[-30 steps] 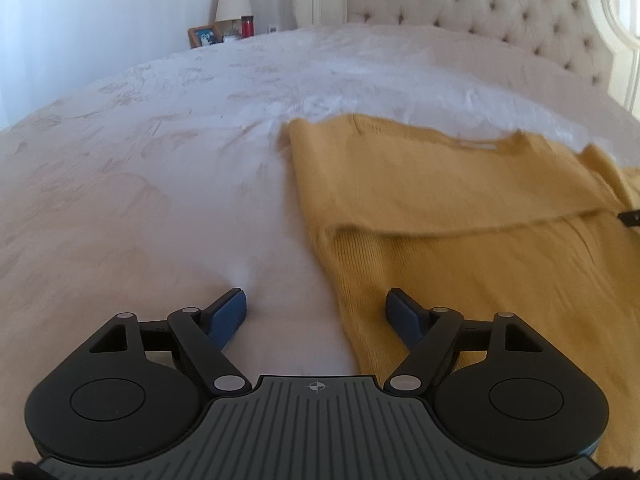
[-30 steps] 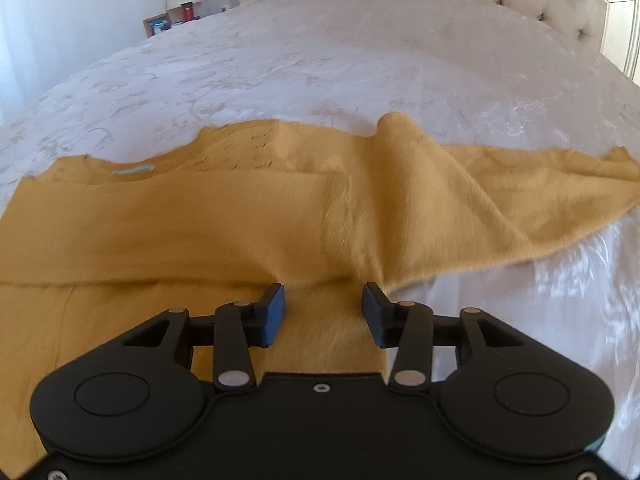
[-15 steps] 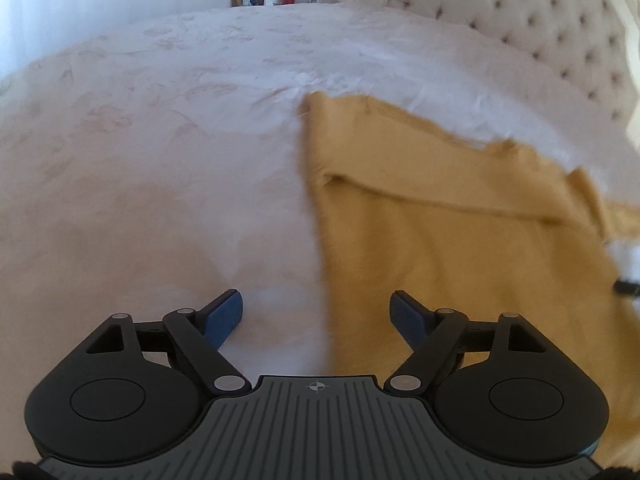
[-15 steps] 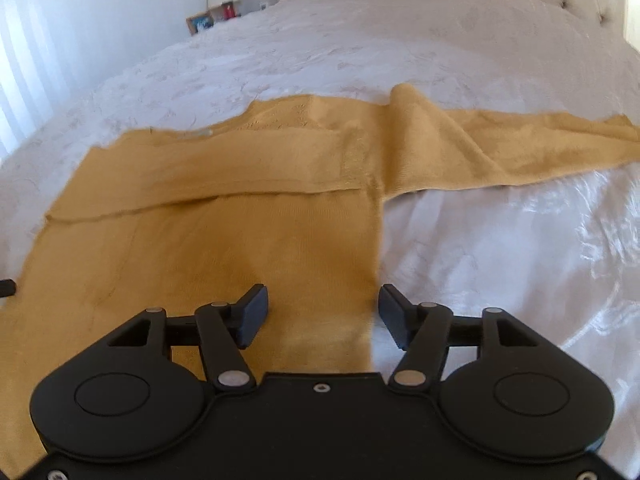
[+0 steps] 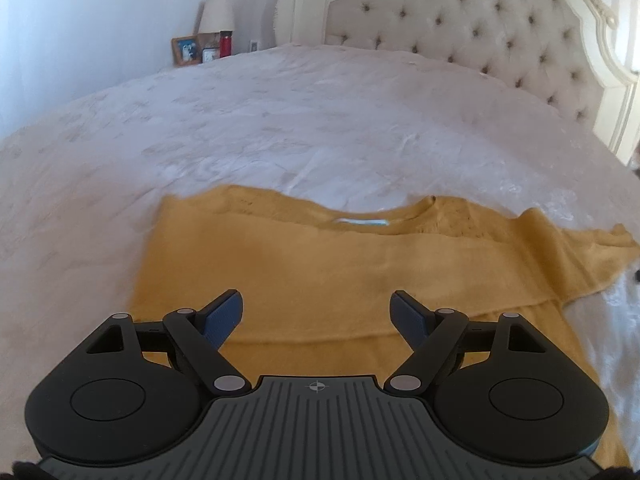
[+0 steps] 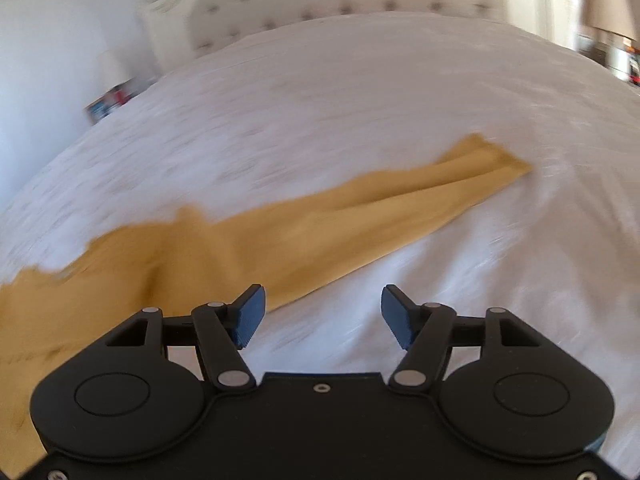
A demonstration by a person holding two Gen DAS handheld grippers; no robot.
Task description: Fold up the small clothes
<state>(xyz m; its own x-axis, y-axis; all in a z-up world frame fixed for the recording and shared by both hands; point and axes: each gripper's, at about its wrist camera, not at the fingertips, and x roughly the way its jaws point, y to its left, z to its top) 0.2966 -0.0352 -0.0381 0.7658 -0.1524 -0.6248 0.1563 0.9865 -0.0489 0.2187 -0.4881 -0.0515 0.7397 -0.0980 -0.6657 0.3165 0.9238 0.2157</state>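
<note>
A mustard-yellow knit sweater [image 5: 340,272] lies flat on the white bed [image 5: 320,120], neckline with a pale label [image 5: 362,222] on the far side. One sleeve is folded across its body. My left gripper [image 5: 316,312] is open and empty, hovering over the sweater's body. The right wrist view is blurred; it shows the other sleeve [image 6: 400,204] stretched out to the right across the bedspread [image 6: 440,100]. My right gripper [image 6: 322,312] is open and empty, above the white cover just below that sleeve.
A tufted cream headboard [image 5: 460,20] stands at the far end of the bed. A nightstand at the far left holds a lamp [image 5: 216,12], a picture frame [image 5: 186,50] and a red bottle [image 5: 225,43].
My left gripper swung right from the sweater's left edge to over its body. My right gripper swung right off the body towards the outstretched sleeve and opened wider.
</note>
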